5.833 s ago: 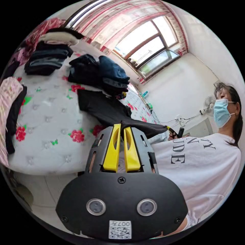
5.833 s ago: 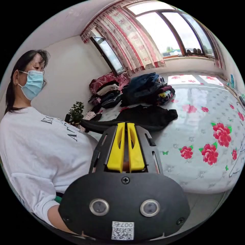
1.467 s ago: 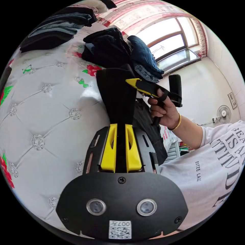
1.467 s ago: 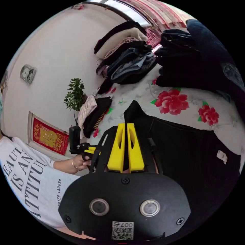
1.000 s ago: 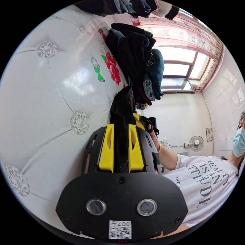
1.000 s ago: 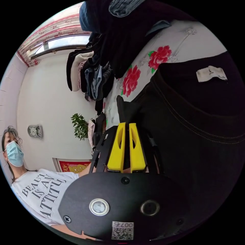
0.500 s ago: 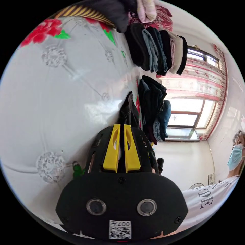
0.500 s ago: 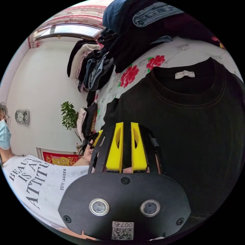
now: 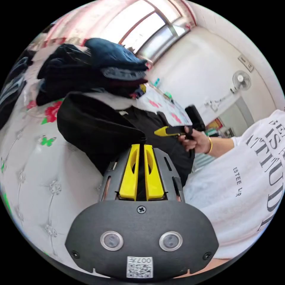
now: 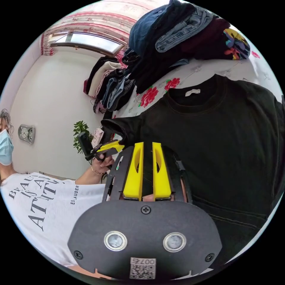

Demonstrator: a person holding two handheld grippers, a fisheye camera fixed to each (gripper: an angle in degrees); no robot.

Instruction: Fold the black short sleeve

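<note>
The left gripper (image 9: pixel 139 146), jaws nearly together, seems to pinch a sleeve edge of the black short-sleeve shirt (image 10: pixel 225 130). The right gripper (image 10: pixel 147 144) stands slightly parted over the shirt; its grip I cannot tell. The shirt lies flat on the flowered mattress (image 9: pixel 32 166), collar toward the far clothes pile (image 10: pixel 178 32).

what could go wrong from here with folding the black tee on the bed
1. The black short sleeve shirt lies right against a heap of dark clothes; a swung fold may snag or topple it.
2. The left tool seems to pinch a sleeve edge, so cloth might slip out mid-fold.
3. The hem by the right tool looks rumpled, which may crease the fold.
</note>
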